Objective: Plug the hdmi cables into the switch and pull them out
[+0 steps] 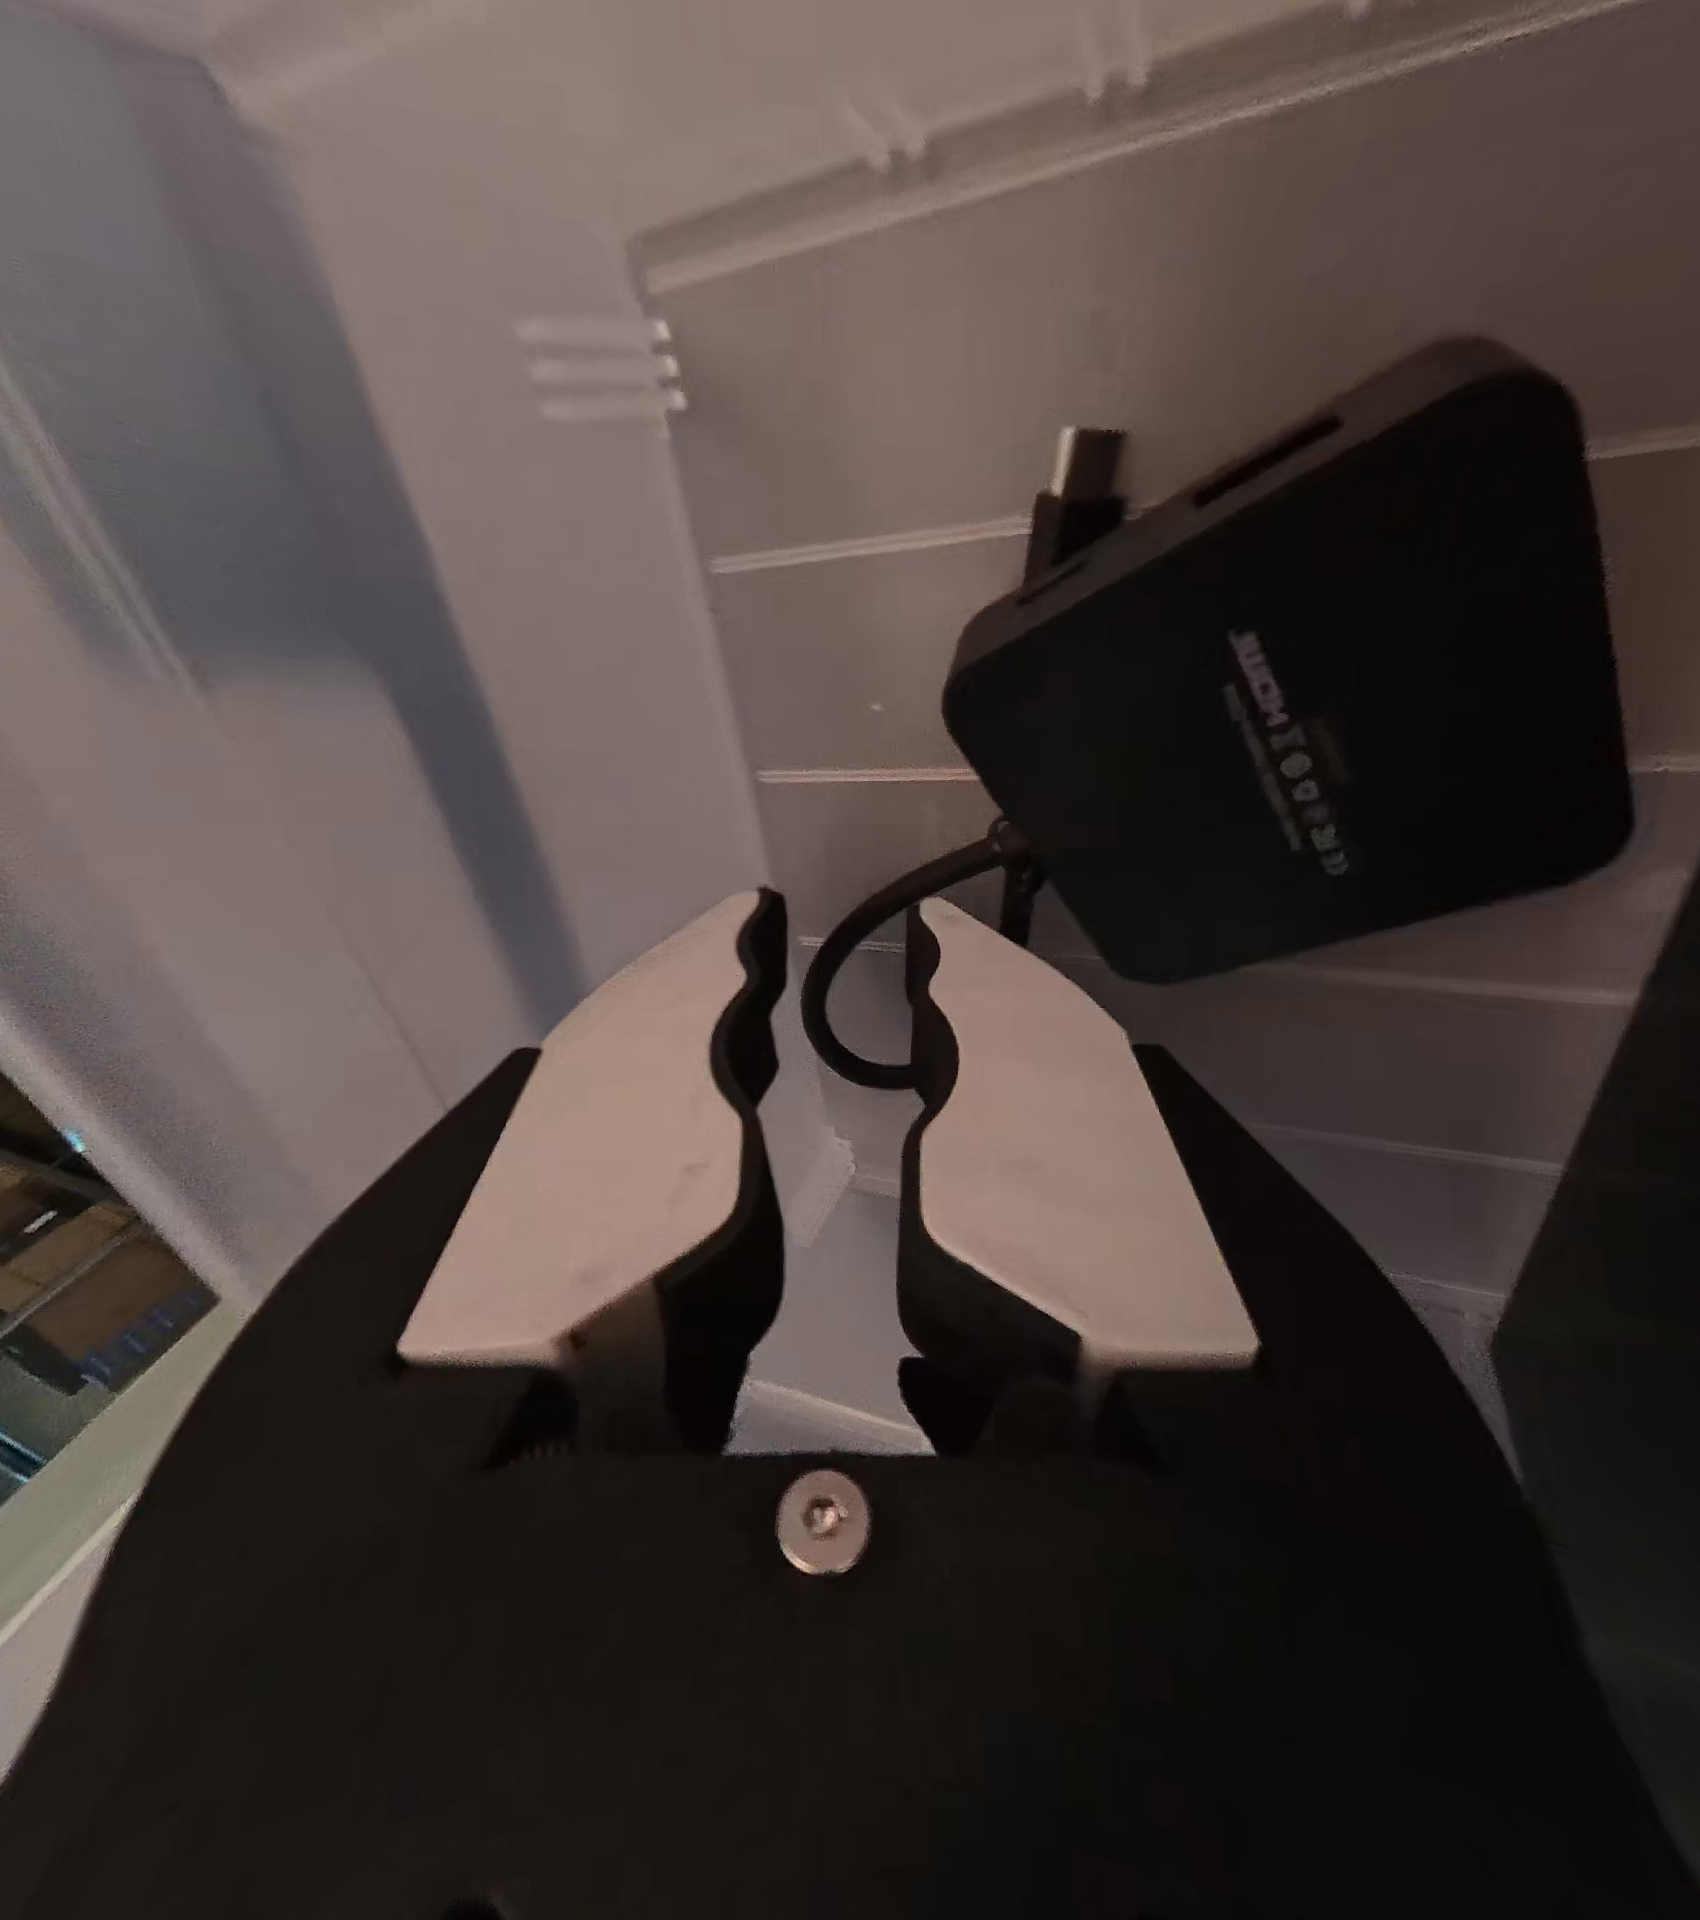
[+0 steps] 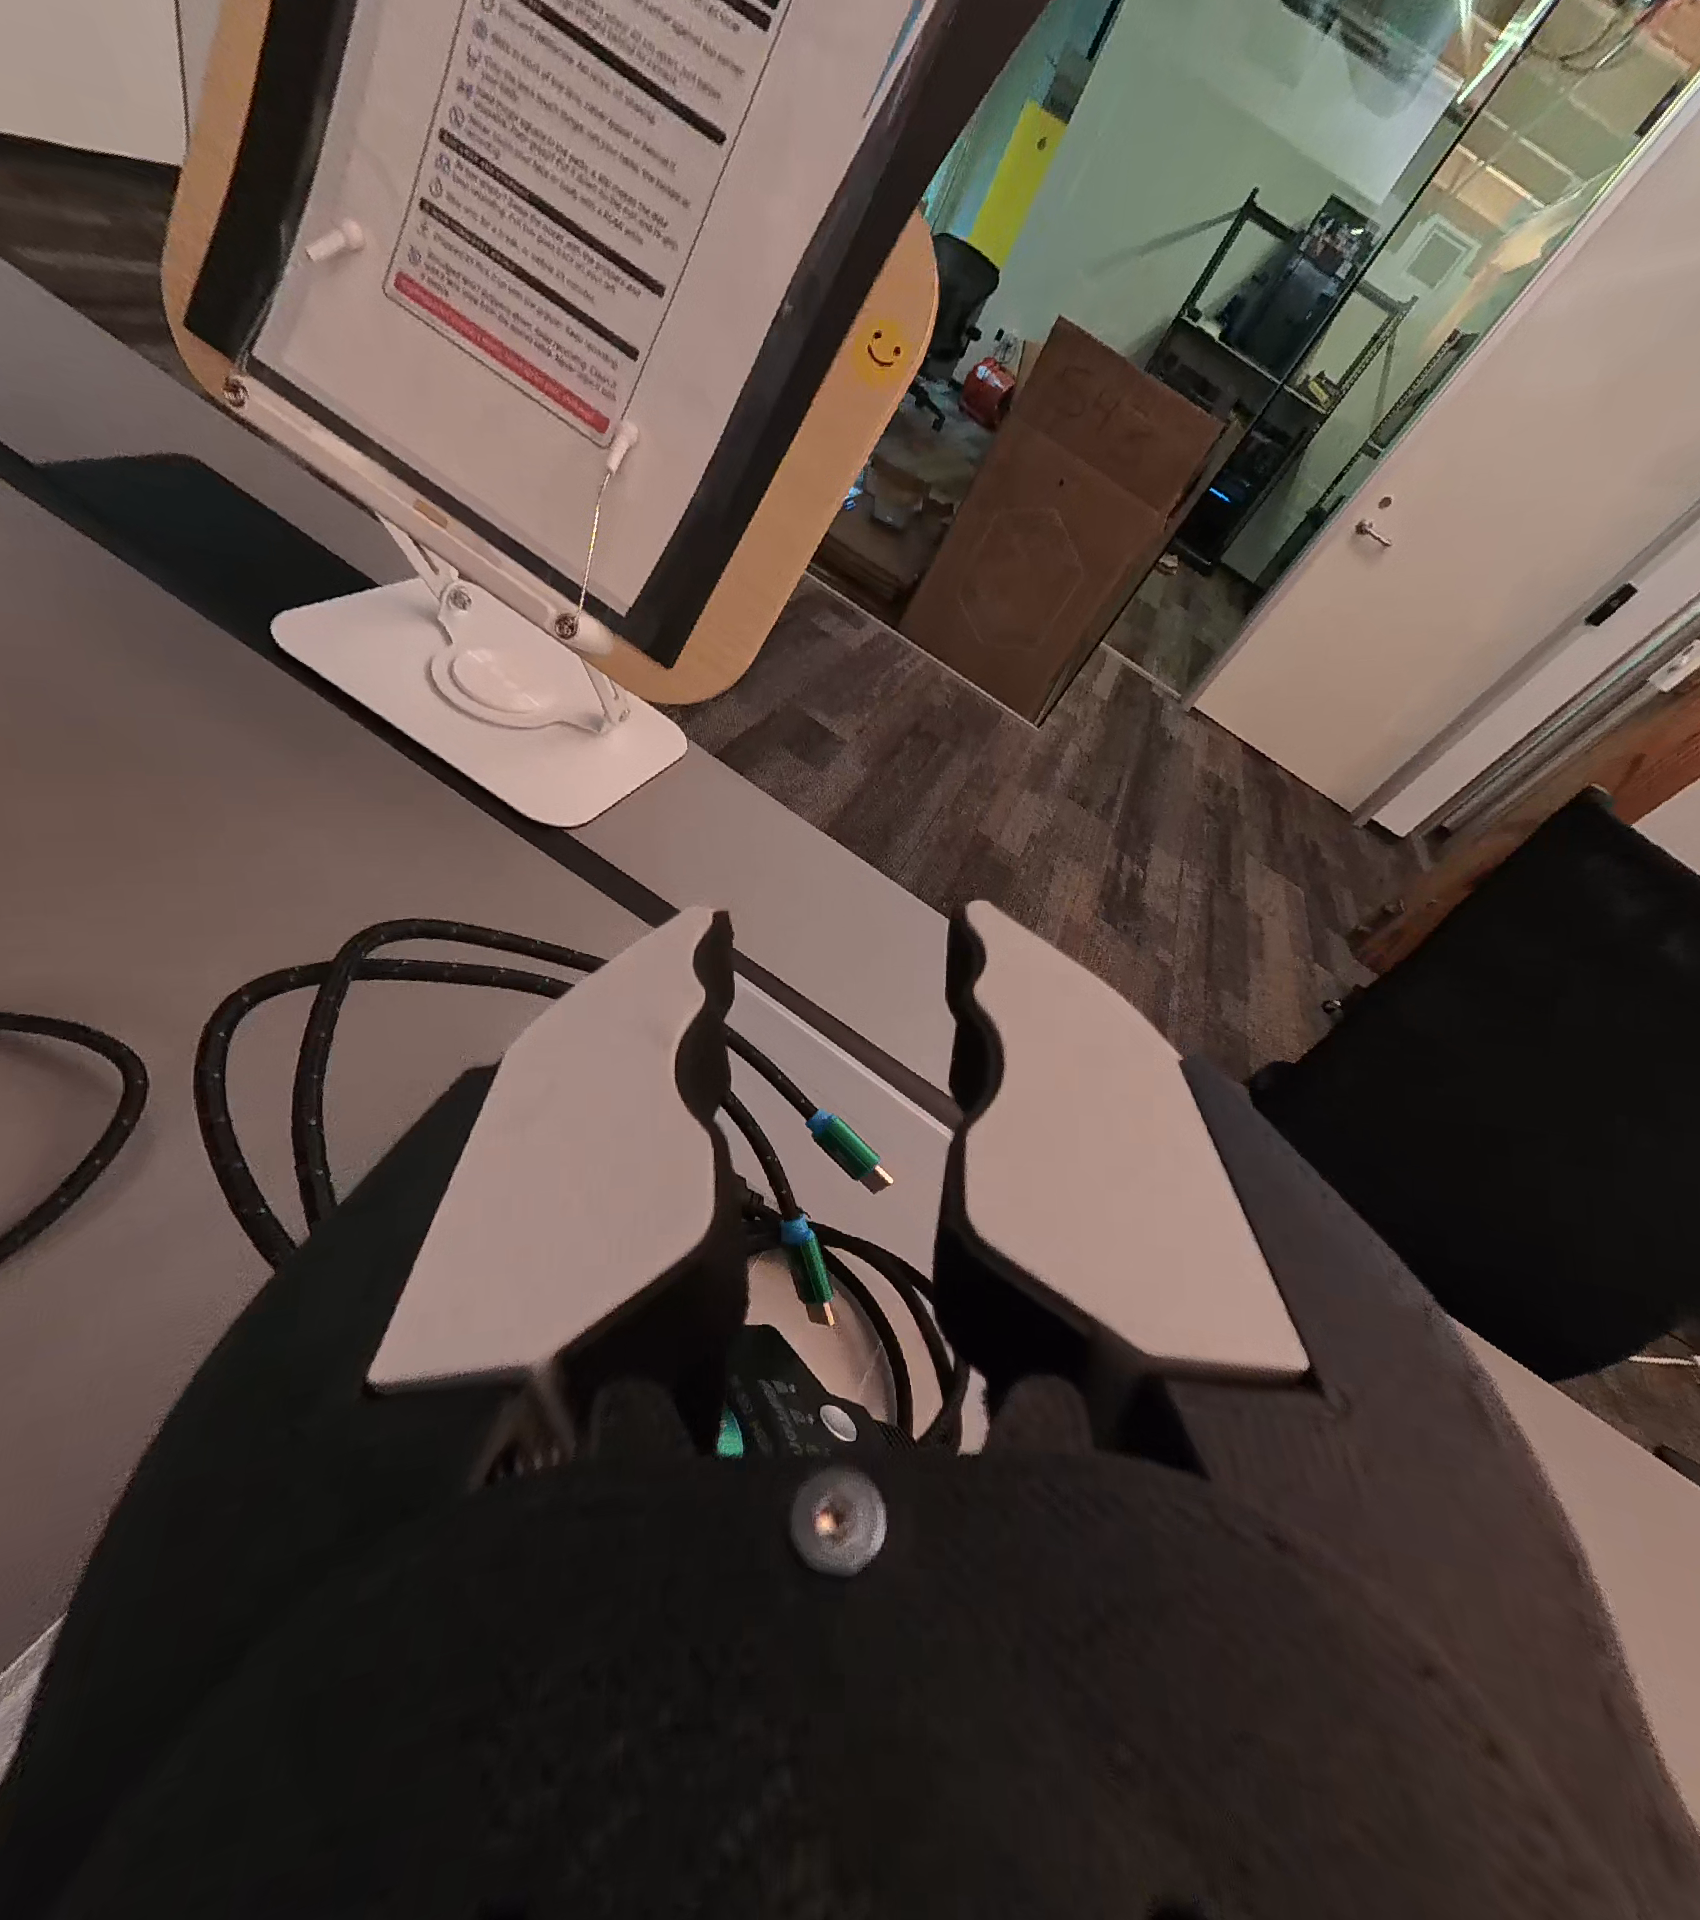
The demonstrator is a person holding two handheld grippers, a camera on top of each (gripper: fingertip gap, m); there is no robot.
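Left wrist view: left tongs [image 1: 846,914] gape narrowly, empty, over a thin black lead beside the black switch [image 1: 1293,665] inside a translucent bin [image 1: 929,312]. Right tongs [image 2: 830,925] spread wide above green-tipped hdmi cables [image 2: 841,1143] on the grey tabletop [image 2: 150,779].

Your left cam is sitting close inside a translucent bin [image 1: 929,623]; right cam is looking down across the counter [image 2: 150,831] toward the floor. No shared scene.

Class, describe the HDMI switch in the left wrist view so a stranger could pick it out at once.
Start at the translucent ribbed plastic bin filling the view. Against its ribbed surface lies the switch, ahead and right of the left gripper. It is the only flat, black, rounded-square box, with a thin black cord.
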